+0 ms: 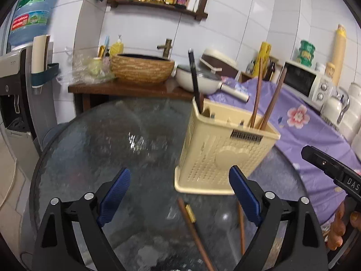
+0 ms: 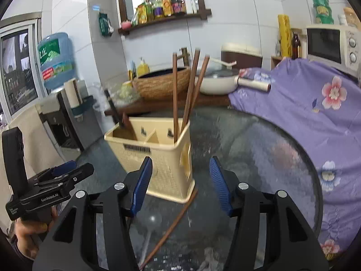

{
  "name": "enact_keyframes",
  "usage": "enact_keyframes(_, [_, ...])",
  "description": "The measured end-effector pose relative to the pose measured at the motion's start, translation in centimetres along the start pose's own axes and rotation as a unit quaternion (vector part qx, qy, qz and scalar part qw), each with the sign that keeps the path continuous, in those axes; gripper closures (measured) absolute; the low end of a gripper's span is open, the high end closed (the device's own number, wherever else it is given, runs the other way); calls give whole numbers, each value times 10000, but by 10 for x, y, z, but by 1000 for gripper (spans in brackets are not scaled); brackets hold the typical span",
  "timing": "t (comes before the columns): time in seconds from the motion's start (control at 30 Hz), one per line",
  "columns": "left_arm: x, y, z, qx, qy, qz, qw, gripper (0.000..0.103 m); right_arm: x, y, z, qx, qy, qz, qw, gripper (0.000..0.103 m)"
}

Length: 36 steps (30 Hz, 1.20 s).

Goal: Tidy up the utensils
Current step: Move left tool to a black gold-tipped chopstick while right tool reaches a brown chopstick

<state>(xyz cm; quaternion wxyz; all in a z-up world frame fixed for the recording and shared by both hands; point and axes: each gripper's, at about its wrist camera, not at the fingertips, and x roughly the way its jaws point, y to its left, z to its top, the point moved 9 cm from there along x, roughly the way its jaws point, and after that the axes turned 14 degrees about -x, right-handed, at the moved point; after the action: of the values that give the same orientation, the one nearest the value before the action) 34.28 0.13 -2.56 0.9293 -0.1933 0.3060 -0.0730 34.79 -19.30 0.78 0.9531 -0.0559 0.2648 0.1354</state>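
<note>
Left wrist view: the left gripper [image 1: 179,194] is seen with its blue-padded jaws spread wide and nothing between the pads. Just ahead of them, on the round dark glass table [image 1: 90,140], stands the cream perforated plastic utensil holder [image 1: 225,153], with brown wooden chopsticks [image 1: 259,103] upright in its right compartment and a black-handled utensil [image 1: 194,76] in its left. Below the holder, a loose brown wooden chopstick [image 1: 194,232] lies flat on the glass inside the span of the jaws, its long axis running away from the camera and slanting up-left toward the holder's base. A second brown stick [image 1: 241,225] is partly hidden behind the right pad. The left gripper is judged the nearer to the loose chopstick.

Right wrist view: the right gripper [image 2: 180,187] is shown with jaws moderately parted and empty. A single brown wooden chopstick [image 2: 171,225] lies diagonally on the glass between and below the pads, its far tip touching or just beside the holder's base corner.
</note>
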Motion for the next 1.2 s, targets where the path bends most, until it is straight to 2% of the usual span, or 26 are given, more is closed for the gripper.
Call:
enact_keyframes(0.23, [16,27,-38,-105,565,262,9980,15,32,5,-62,252,807,159,9963,50])
enact_keyframes(0.47, [31,37,-62,-38,949,457,9944,17,61,3,-94,597,1350,249,9887,50])
enact_keyframes(0.57, [36,34,-69,97,1026,506,9934,22,77,4,-104,854,1588,373,9829,55])
enact_keyframes(0.73, [45,29,-82,260,1241,550,9904,39,95,17,-109,827,1811,392,9792,60])
enact_keyframes(1.0, [50,15,-93,355,1419,411,9884,46,114,22,-107,656,1953,15,9785,65])
enact_keyframes(1.2, [55,10,-101,615,1436,510,9864,51,116,29,-106,251,1973,-224,9798,65])
